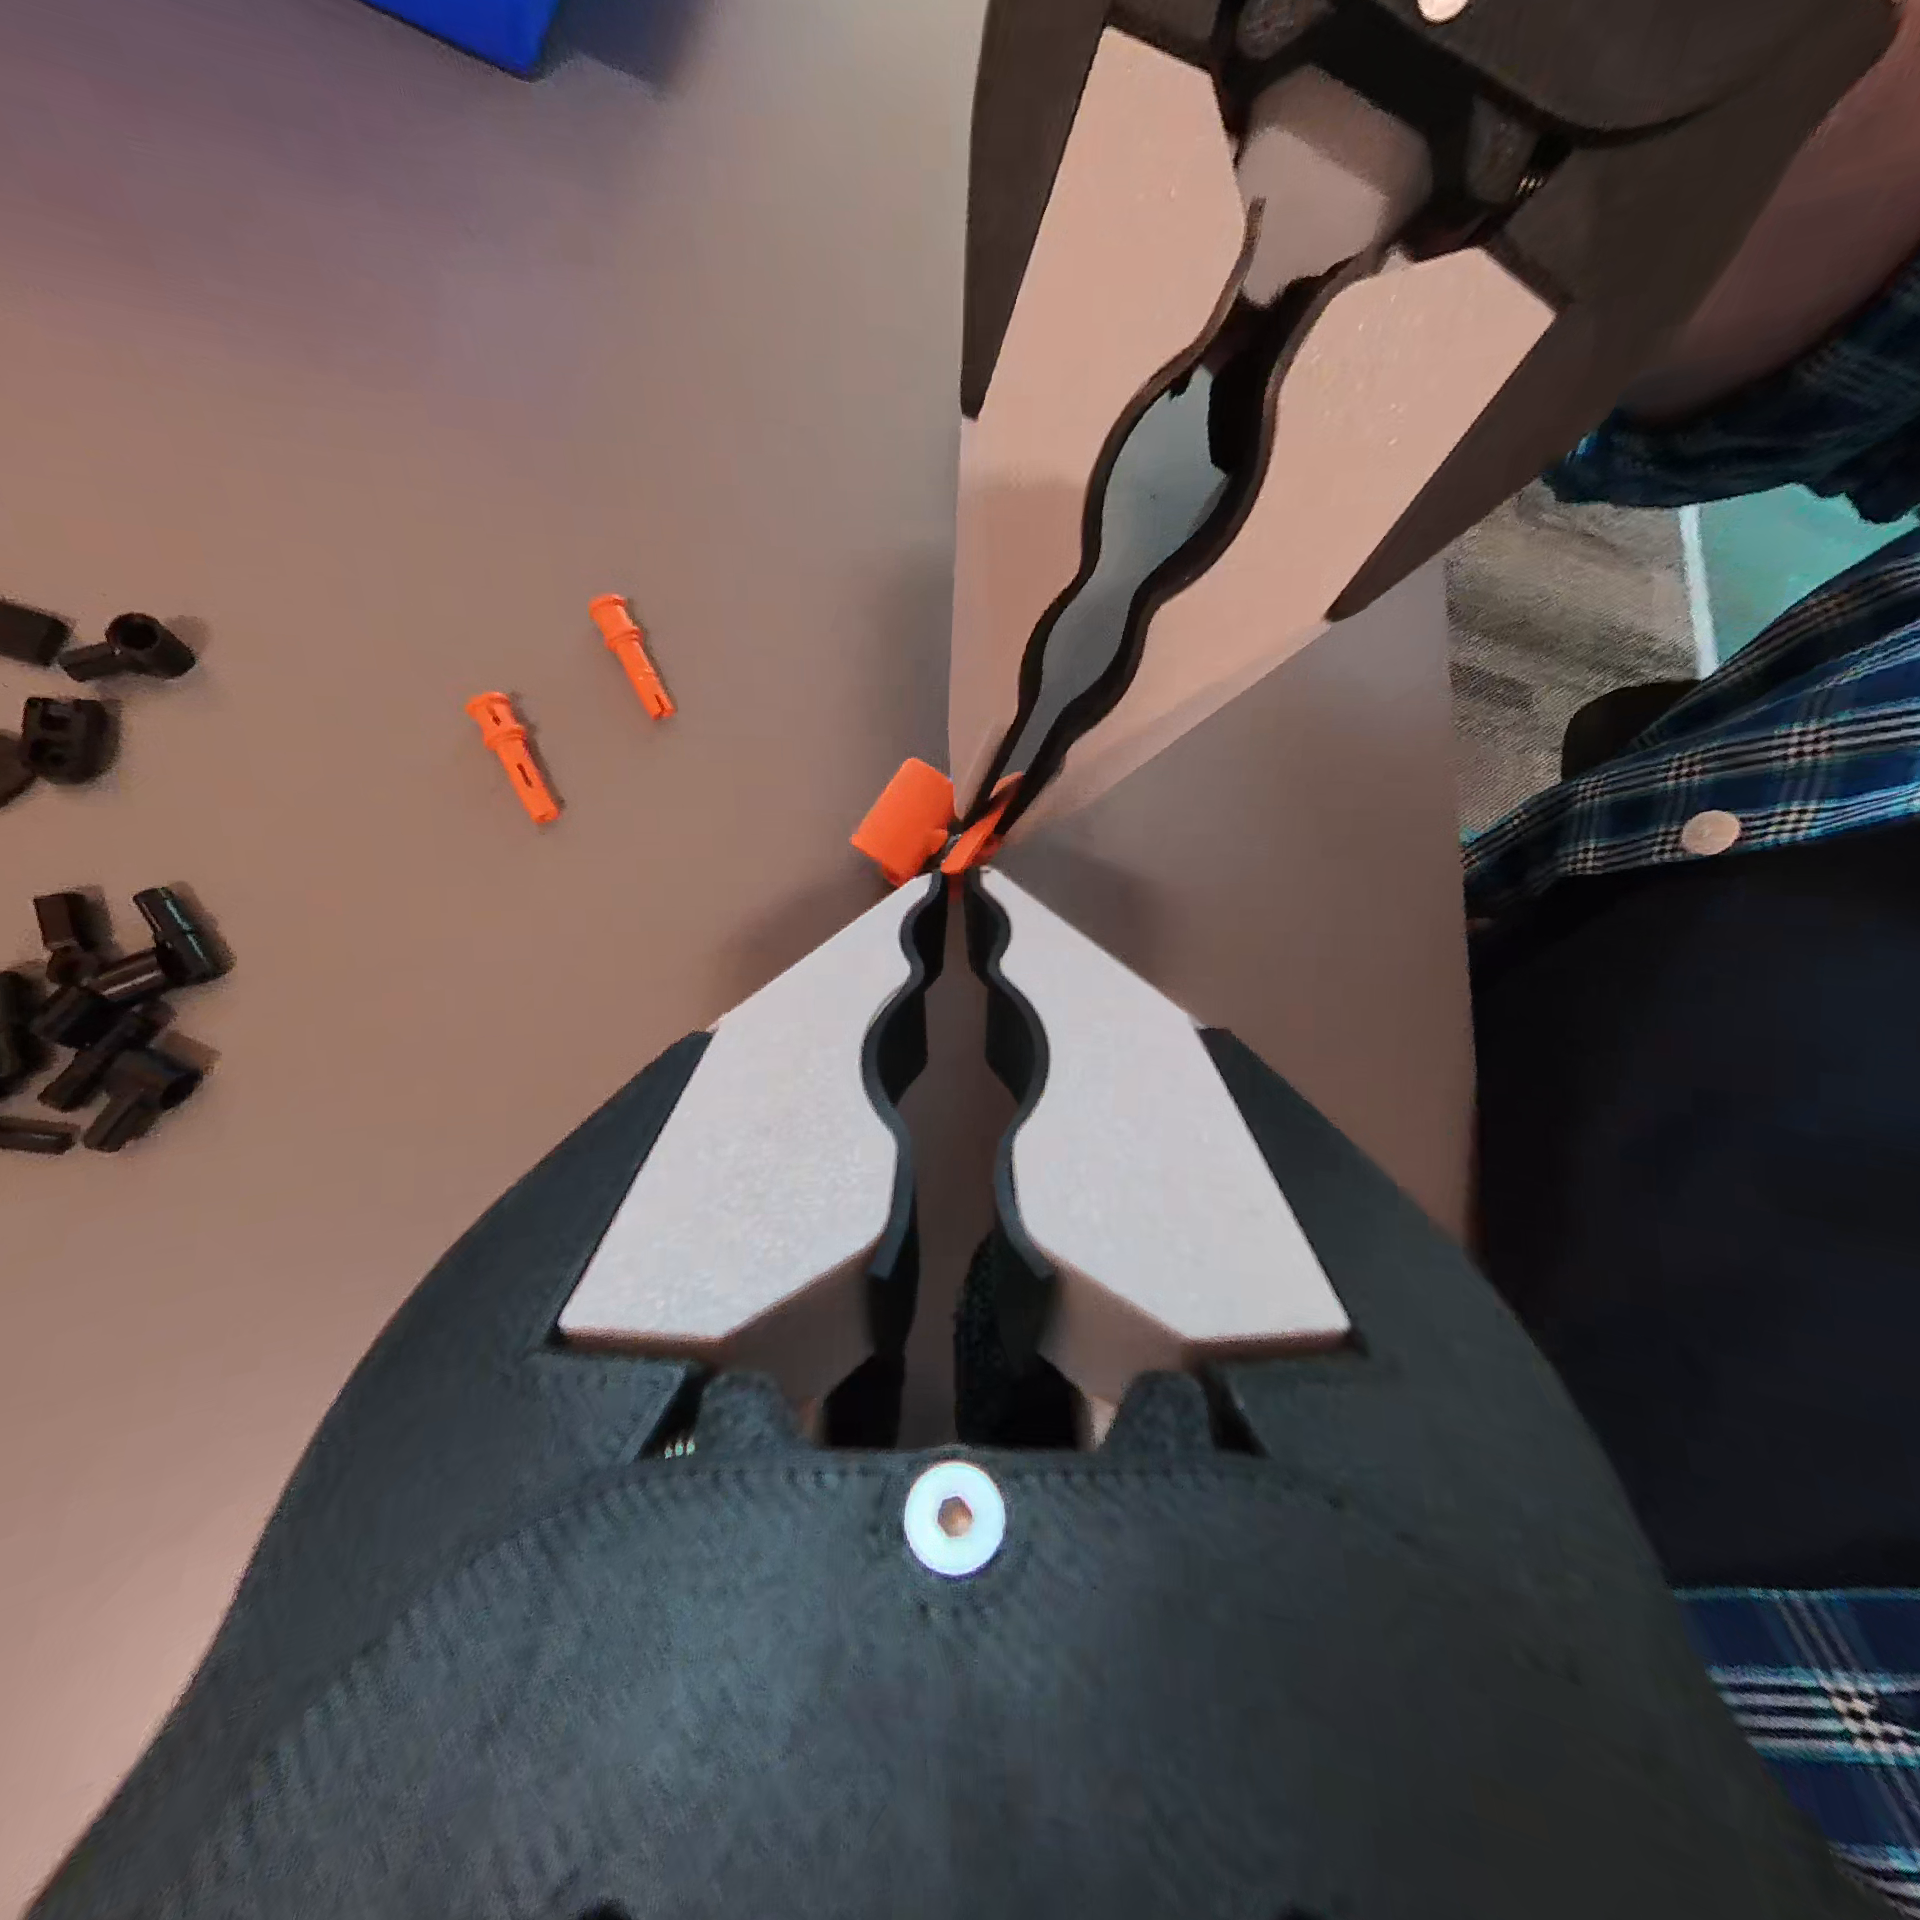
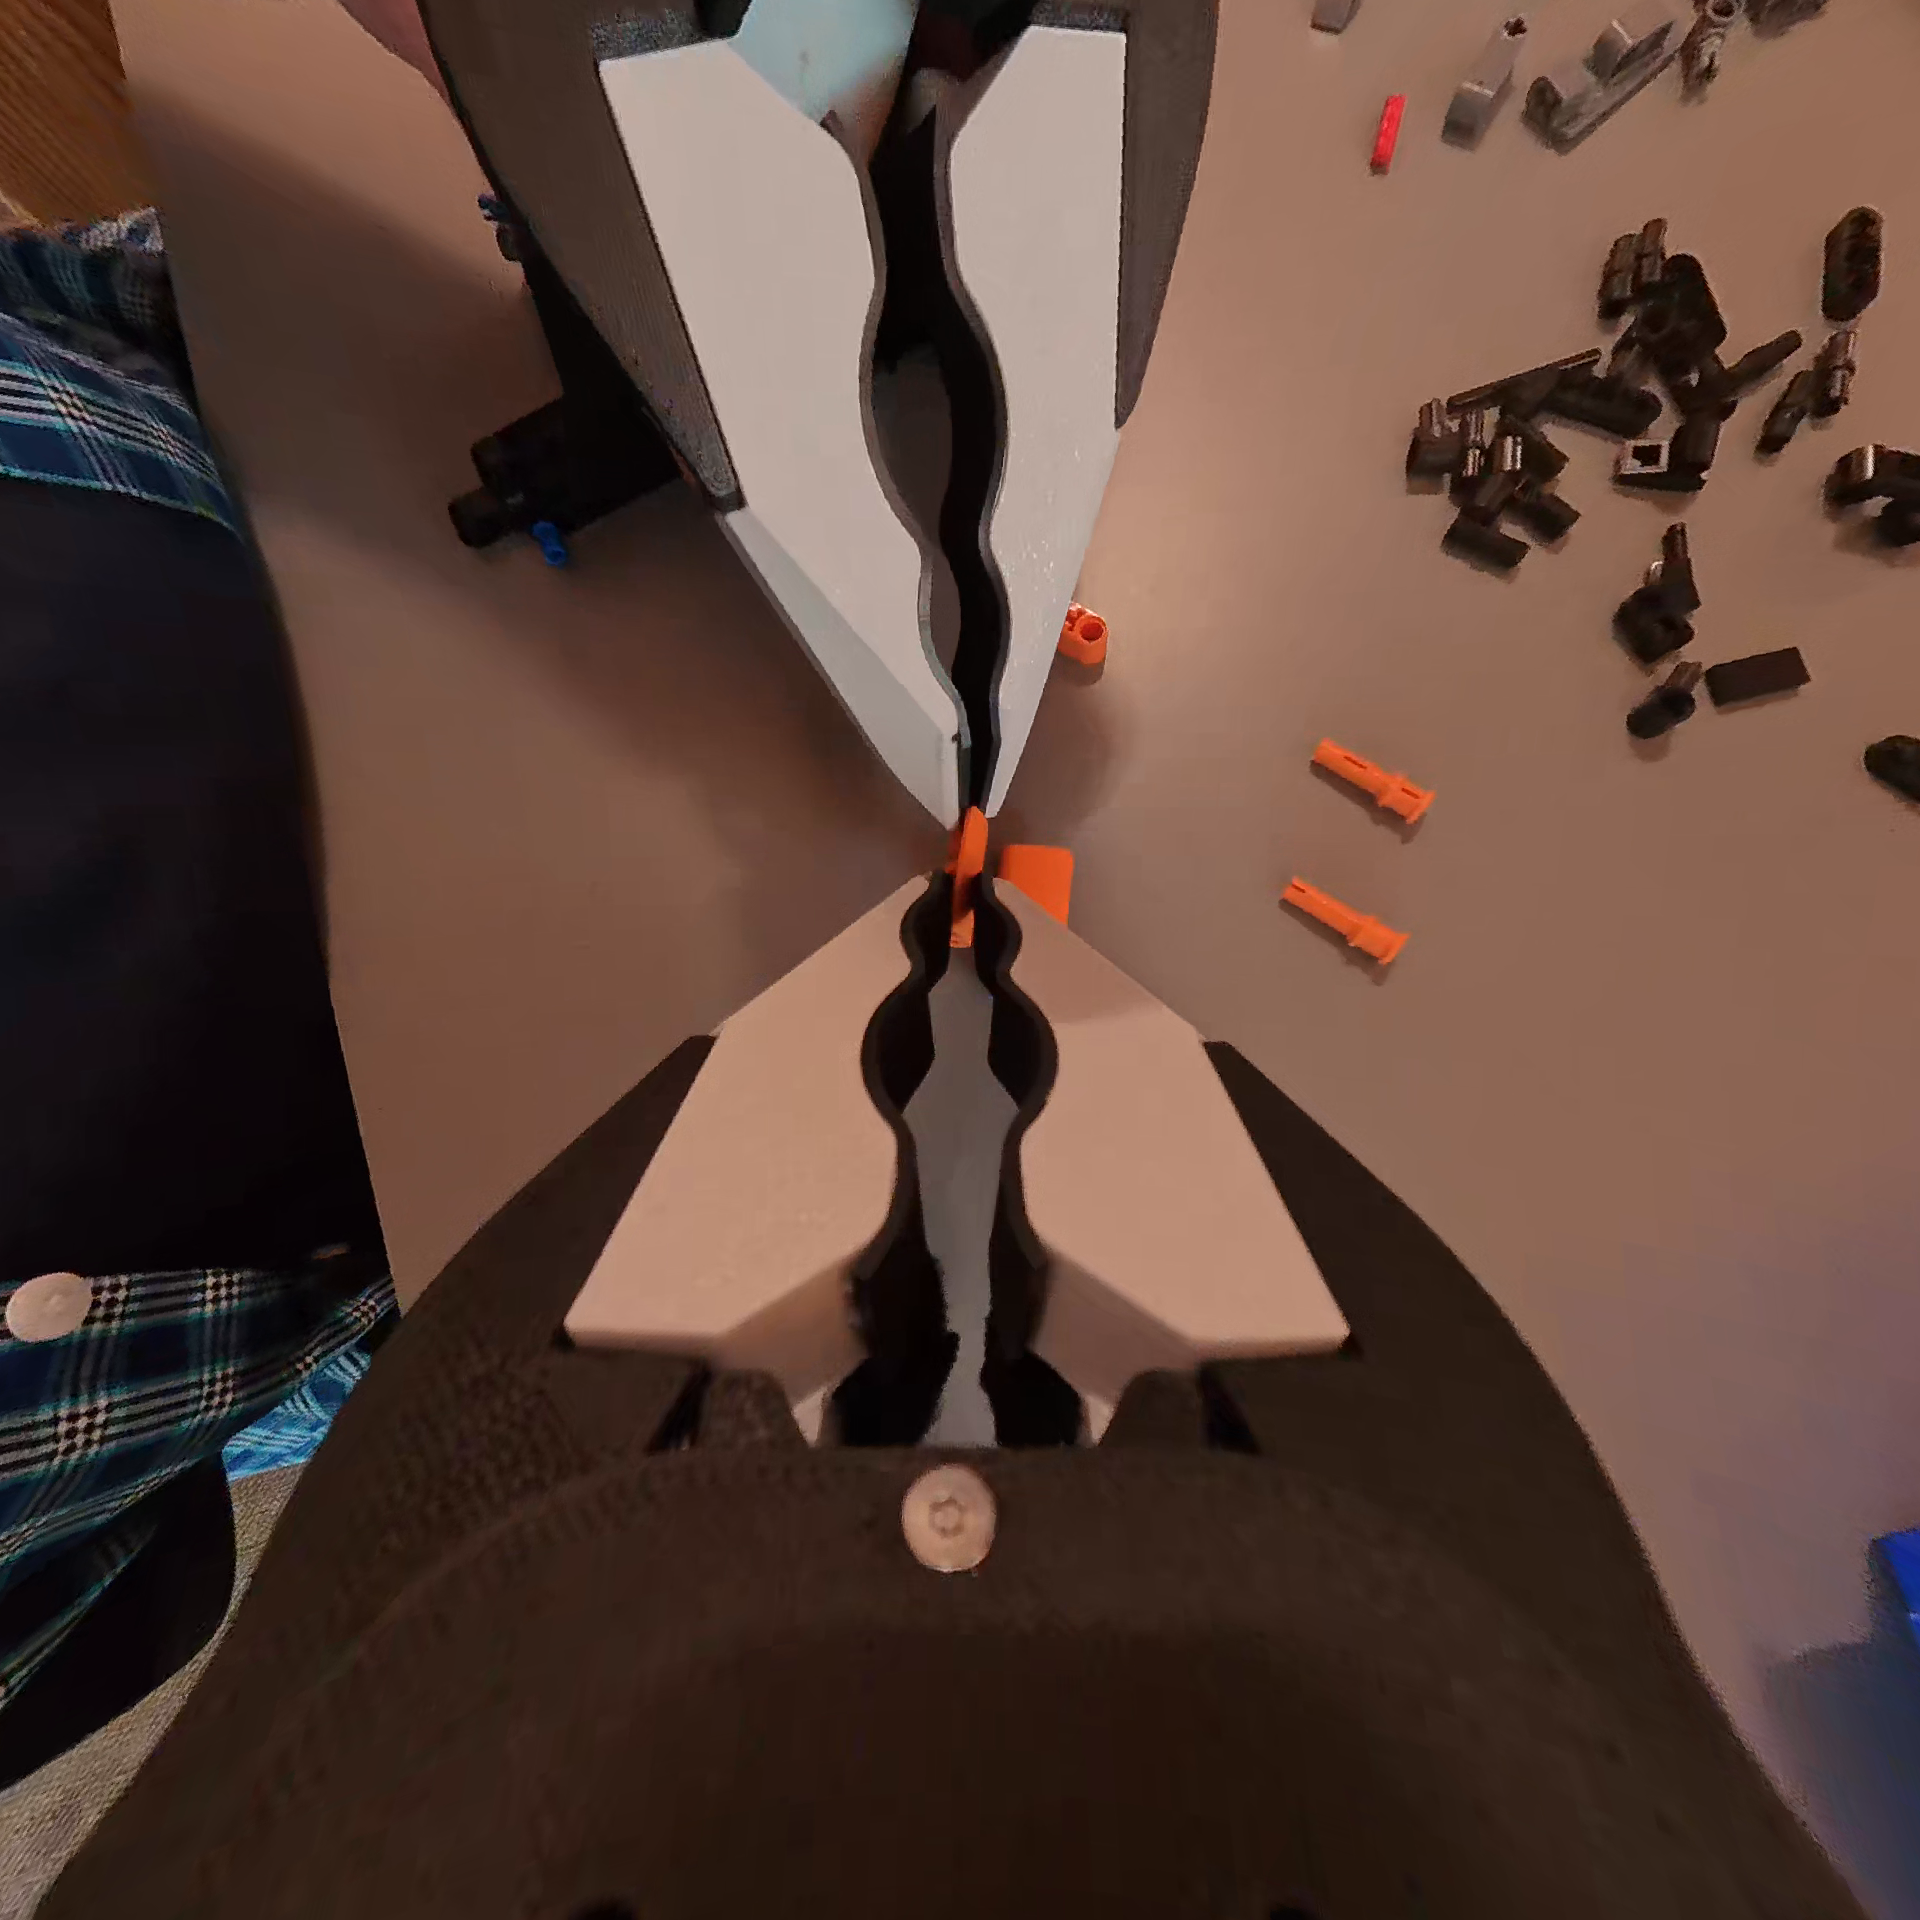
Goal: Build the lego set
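My left gripper [image 1: 951, 883] and right gripper [image 2: 966, 896] meet tip to tip just above the tan table [image 1: 416, 416]. Between them is a small orange assembly: an orange block [image 1: 902, 821] joined to an orange pin [image 2: 966, 847]. The right gripper is shut on the pin, which shows between its jaws. The left gripper is shut on the other end of the assembly, and the block sticks out beside its tips. The block also shows in the right wrist view [image 2: 1039, 868]. The exact contact points are hidden by the jaws.
Two loose orange pins [image 1: 632, 655] [image 1: 514, 756] lie to one side. There is a pile of black pieces [image 2: 1610, 405], grey pieces [image 2: 1590, 73], a red piece [image 2: 1387, 130], a small orange connector [image 2: 1084, 632] and a black assembly [image 2: 530, 488]. A person in a plaid shirt [image 1: 1766, 748] sits at the table edge. Left tips and right tips are each some 20 cm from the red piece [image 2: 1387, 130].
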`<action>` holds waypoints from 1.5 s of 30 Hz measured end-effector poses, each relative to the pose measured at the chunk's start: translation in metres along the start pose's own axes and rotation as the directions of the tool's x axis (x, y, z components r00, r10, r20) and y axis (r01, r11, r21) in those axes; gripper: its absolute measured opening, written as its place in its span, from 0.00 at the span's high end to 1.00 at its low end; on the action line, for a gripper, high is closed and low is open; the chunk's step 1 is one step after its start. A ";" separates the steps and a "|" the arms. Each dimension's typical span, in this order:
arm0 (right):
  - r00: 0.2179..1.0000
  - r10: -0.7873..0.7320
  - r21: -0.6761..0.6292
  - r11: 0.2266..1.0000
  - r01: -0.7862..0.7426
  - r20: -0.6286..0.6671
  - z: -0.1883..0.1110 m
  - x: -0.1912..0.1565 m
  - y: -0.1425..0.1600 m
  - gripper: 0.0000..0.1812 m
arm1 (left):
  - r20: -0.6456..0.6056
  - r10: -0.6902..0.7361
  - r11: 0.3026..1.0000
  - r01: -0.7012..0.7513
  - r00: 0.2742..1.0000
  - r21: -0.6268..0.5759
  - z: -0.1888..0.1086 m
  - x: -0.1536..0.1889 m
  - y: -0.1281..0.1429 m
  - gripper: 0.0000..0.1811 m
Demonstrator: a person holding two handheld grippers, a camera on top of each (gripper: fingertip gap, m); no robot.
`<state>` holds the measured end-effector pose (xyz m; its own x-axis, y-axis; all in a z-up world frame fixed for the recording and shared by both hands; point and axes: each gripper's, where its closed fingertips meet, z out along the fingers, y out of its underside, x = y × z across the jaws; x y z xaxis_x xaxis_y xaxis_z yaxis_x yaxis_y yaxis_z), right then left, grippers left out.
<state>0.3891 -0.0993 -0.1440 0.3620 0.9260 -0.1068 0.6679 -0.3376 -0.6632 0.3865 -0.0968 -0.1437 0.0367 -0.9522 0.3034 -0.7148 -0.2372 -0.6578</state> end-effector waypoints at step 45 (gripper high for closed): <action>0.978 -0.137 0.030 0.989 0.144 -0.156 0.002 -0.003 0.000 0.99 | -0.110 0.424 0.884 -0.438 0.899 -0.166 0.012 0.002 0.009 0.96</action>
<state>0.3863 -0.1020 -0.1450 0.3637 0.9259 0.1020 0.6929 -0.1957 -0.6939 0.3885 -0.1033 -0.1574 -0.3474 -0.9352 0.0694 -0.7637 0.2392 -0.5997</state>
